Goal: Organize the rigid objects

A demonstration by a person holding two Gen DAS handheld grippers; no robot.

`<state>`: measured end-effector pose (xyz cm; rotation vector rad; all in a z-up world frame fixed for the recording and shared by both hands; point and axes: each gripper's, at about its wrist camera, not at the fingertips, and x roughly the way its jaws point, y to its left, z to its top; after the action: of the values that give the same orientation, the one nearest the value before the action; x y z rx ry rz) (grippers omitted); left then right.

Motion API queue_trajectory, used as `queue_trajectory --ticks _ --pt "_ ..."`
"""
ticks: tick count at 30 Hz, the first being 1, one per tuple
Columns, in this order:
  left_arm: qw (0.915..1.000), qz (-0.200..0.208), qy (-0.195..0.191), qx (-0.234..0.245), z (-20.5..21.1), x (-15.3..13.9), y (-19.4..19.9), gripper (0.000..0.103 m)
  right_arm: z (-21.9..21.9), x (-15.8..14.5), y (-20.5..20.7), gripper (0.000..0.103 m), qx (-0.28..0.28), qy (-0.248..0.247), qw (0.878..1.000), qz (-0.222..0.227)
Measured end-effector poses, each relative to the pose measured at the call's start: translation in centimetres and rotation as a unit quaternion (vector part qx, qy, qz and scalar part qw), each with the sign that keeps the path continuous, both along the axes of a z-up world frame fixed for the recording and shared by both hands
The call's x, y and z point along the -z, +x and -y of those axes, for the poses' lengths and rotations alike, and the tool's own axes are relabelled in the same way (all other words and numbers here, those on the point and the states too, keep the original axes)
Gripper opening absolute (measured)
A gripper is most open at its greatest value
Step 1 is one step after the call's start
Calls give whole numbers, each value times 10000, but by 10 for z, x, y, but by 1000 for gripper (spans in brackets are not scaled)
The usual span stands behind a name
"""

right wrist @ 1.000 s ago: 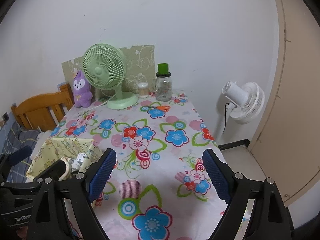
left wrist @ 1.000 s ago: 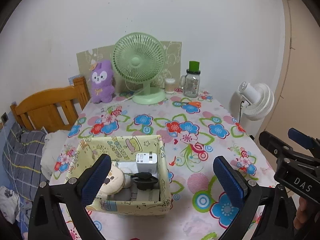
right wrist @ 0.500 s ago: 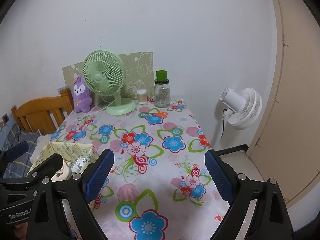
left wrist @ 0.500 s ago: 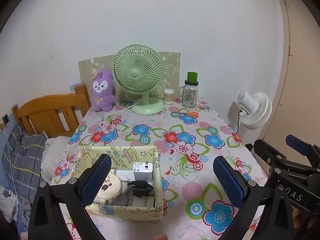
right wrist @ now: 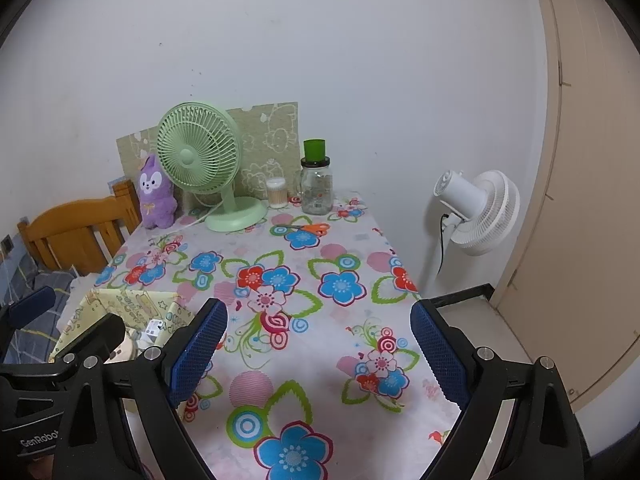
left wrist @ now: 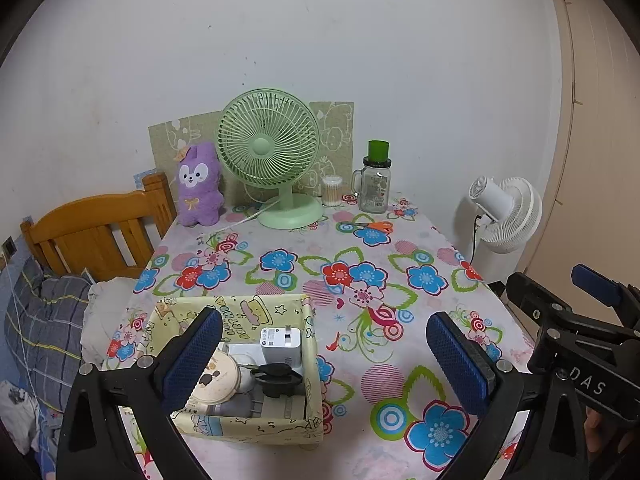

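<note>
A yellow cartoon-print fabric box (left wrist: 240,308) stands on the near left of the flowered table (left wrist: 400,248). In it lie a white charger (left wrist: 280,344), a round cream case (left wrist: 218,376) and a black clip (left wrist: 276,376). My left gripper (left wrist: 322,344) hovers over the box's right edge, open and empty. My right gripper (right wrist: 318,320) hangs open above the bare tablecloth, to the right of the box (right wrist: 120,304), with nothing between its fingers. Orange-handled scissors (left wrist: 370,226) lie near the far end of the table.
At the back stand a green desk fan (left wrist: 272,152), a purple plush toy (left wrist: 198,184), a cotton-swab tub (left wrist: 332,190) and a glass jar with a green cap (left wrist: 376,184). A white floor fan (left wrist: 504,212) is off the right edge; a wooden headboard (left wrist: 96,224) and bedding lie left.
Both views have drawn back slightly from the table, so the box looks smaller and lower. The right gripper's fingers stand a touch wider. Nothing was picked up or let go.
</note>
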<state>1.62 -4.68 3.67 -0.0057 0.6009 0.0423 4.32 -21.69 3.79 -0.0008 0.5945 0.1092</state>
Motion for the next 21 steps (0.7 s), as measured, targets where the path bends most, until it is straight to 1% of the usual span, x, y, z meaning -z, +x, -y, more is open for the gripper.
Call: queue_trajectory --ticks 21 --pt "10000 10 8 23 0 -2 -1 103 1 -2 0 95 19 53 10000 37"
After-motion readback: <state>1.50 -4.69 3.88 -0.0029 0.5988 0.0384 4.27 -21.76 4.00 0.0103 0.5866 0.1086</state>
